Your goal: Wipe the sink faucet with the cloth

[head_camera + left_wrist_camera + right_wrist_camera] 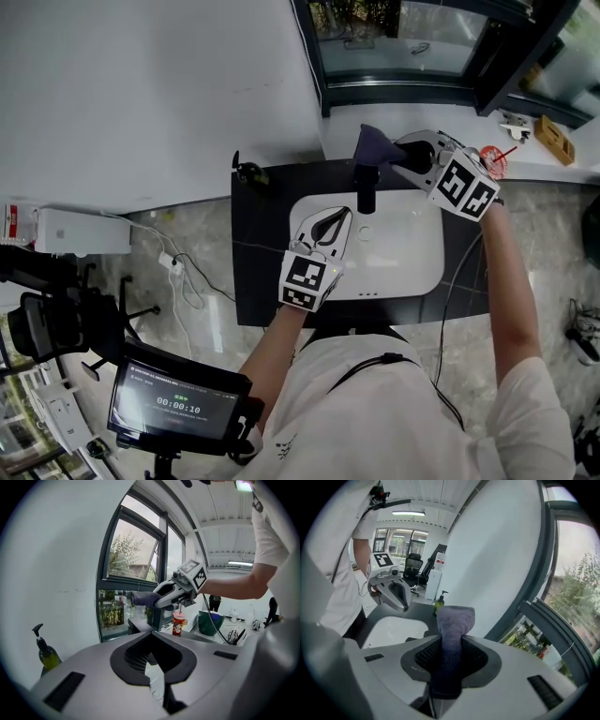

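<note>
The right gripper point(401, 155) is grasping the purple cloth point(375, 145) in its fingers just above the black faucet point(366, 187), at the far edge of the sink point(422, 272). The left gripper point(342, 217) is hovering over the sink, fingers clenched empty, the dark surface point(258, 253) sitting under a window point(403, 42).

left gripper point(344, 215): forearm reaching forward, jaws seemingly together at the tips, nothing between them | right gripper point(397, 152): arm stretched further ahead, tilted downward, jaws clamped on cloth point(455, 619) bulging beyond the fingertips

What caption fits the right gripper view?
Right gripper clamped on a purple cloth, white sink beyond.
</note>
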A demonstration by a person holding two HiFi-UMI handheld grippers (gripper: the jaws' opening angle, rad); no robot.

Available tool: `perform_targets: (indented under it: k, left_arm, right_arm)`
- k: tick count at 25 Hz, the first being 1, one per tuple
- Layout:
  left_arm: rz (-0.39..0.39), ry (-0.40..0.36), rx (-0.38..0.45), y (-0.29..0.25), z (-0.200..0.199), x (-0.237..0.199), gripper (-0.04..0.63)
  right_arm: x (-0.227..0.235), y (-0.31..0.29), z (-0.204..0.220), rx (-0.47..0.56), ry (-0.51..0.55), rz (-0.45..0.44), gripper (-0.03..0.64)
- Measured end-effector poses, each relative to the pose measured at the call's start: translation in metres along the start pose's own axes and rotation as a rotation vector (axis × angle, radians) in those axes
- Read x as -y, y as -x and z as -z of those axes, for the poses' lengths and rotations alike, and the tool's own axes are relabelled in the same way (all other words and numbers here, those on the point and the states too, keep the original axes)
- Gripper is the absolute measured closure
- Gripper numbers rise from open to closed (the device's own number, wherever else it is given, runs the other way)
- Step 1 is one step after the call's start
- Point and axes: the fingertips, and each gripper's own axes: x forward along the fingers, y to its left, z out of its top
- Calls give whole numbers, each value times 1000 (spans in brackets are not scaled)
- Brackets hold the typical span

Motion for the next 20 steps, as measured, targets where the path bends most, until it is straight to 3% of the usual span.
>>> perform_targets:
  k: [5,10,20]
  left_arm:
    - [-11,-10,17,7,-5,7,600]
    - [-25,-9,13,11,0,5,600]
    - [-41,-9,3,15,6,-1,600]
  right_arm:
    - [30,-8,5,-12,5,116,503]
    - [46,-28,23,-62,-4,178,503]
    - [23,-57,51,-161,48,100,503]
